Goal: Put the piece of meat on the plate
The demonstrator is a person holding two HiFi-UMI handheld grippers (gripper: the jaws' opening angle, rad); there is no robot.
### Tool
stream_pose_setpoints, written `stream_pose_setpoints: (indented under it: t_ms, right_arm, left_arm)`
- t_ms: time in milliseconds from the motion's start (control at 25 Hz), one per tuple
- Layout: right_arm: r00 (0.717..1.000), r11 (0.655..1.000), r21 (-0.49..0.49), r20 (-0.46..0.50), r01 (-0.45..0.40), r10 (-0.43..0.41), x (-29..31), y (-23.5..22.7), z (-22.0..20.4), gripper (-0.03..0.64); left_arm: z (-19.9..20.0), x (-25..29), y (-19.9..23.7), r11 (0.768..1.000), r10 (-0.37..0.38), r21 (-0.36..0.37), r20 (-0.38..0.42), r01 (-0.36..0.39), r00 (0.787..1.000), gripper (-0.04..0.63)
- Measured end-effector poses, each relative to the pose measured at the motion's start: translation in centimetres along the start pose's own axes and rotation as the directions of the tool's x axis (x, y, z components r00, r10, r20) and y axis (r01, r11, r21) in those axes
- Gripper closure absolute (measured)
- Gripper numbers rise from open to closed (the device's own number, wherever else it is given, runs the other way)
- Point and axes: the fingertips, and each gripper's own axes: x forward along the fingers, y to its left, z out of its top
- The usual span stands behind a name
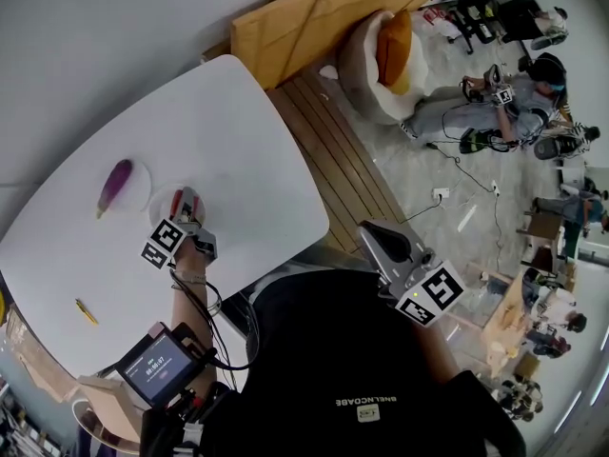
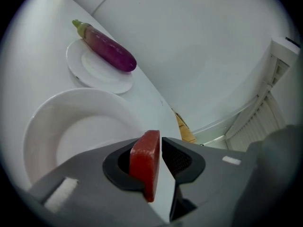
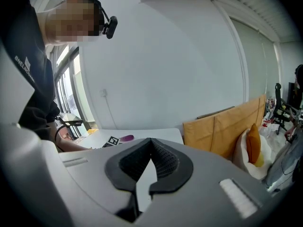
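Observation:
A red piece of meat (image 2: 146, 162) stands on edge between the jaws of my left gripper (image 2: 150, 144). It rests against the left pad, and a thin gap shows at the right pad, so the jaws stand open around it. A white plate (image 2: 42, 126) lies just below and ahead of the jaws. In the head view the left gripper (image 1: 187, 208) is over that plate (image 1: 160, 201) on the white table (image 1: 219, 131). My right gripper (image 3: 150, 143) is shut with nothing in it and is held off the table's right edge (image 1: 373, 234).
A purple eggplant (image 2: 106, 48) lies on a small white plate (image 2: 102, 72) beyond the big plate. A yellow pen-like thing (image 1: 86, 311) lies near the table's front edge. A wooden board (image 1: 314, 17), a beanbag (image 1: 390, 55) and a seated person (image 1: 495, 112) are to the right.

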Motion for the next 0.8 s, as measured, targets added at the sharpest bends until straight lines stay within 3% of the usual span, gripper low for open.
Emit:
stream_pose_setpoints:
  t_ms: [640, 800]
  right_arm:
    - [1.0, 1.0, -0.005, -0.008, -0.016, 0.016, 0.5, 0.2, -0.3, 0.612]
    - [0.999, 0.999, -0.013, -0.012, -0.03, 0.03, 1.0, 0.3, -0.4, 0.612]
  left_arm:
    - [0.4, -0.1, 1.1, 0.993, 0.048, -0.109, 0.027, -0.044, 0.998, 0.361]
    - [0.6, 0.0, 0.7, 0.992, 0.039, -0.123, 0.028, -0.035, 0.999, 0.299]
